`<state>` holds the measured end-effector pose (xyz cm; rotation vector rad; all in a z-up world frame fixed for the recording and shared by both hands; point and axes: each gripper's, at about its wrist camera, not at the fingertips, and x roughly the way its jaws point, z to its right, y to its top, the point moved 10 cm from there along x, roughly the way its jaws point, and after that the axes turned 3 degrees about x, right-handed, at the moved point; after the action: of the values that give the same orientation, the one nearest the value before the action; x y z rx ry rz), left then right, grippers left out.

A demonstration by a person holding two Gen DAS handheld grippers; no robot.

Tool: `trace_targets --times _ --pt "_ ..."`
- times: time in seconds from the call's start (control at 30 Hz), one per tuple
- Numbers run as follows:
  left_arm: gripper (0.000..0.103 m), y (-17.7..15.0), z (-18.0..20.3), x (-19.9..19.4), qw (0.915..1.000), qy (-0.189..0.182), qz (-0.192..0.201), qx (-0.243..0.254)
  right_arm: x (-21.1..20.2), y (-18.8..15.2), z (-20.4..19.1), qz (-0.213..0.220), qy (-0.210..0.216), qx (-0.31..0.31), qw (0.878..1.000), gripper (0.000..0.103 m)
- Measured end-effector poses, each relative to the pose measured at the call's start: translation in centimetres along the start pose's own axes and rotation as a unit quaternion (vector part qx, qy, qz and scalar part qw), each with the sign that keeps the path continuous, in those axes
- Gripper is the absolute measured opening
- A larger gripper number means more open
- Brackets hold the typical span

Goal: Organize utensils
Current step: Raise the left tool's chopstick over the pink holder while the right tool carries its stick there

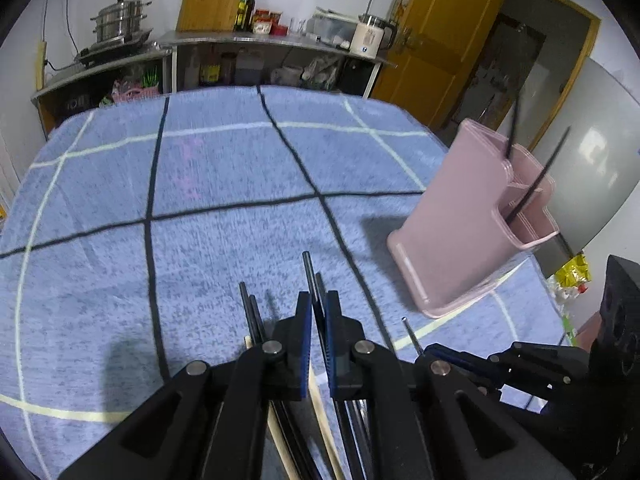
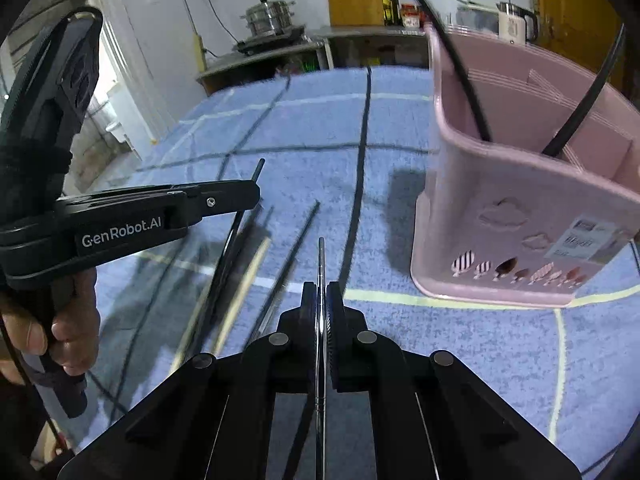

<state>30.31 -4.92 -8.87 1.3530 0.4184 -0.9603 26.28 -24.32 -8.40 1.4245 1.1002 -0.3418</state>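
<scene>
On the blue checked cloth [image 2: 400, 128], the left gripper [image 1: 318, 304] pinches dark chopsticks [image 1: 309, 272] pointing away from it. Beside it, the right gripper [image 2: 321, 294] clamps a thin metal chopstick [image 2: 321, 256], long axis forward. Further right stands the pink holder [image 2: 520, 216], nearer this hand, two sticks inside.

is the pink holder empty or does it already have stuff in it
Not empty. The pink holder stands upright on the blue cloth with two dark chopsticks leaning out of its top compartments.
</scene>
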Motion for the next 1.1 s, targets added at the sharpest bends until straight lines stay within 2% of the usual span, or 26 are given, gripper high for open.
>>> trace_targets --times 0.33,0.6,0.87,1.1 --pt "0.005 2.2 2.4 -9.1 0.9972 -0.015 0.069 0.026 -7.8 2.7 -0.7 0.077 0.015 0.001 0.997 0.005" --pt "0.004 2.8 3.9 -14.5 0.9928 -0.017 0.109 0.046 -10.9 3.0 -1.6 0.106 0.012 -0.007 0.994 0.005" --pt "0.004 3.8 4.2 -16.6 0.9915 -0.018 0.122 0.041 -12.5 3.6 -0.7 0.126 0.01 0.003 0.992 0.005" --pt "0.004 5.2 6.4 -17.1 0.9896 -0.04 0.13 0.046 -14.6 4.7 1.6 0.146 0.0 0.019 0.989 0.005"
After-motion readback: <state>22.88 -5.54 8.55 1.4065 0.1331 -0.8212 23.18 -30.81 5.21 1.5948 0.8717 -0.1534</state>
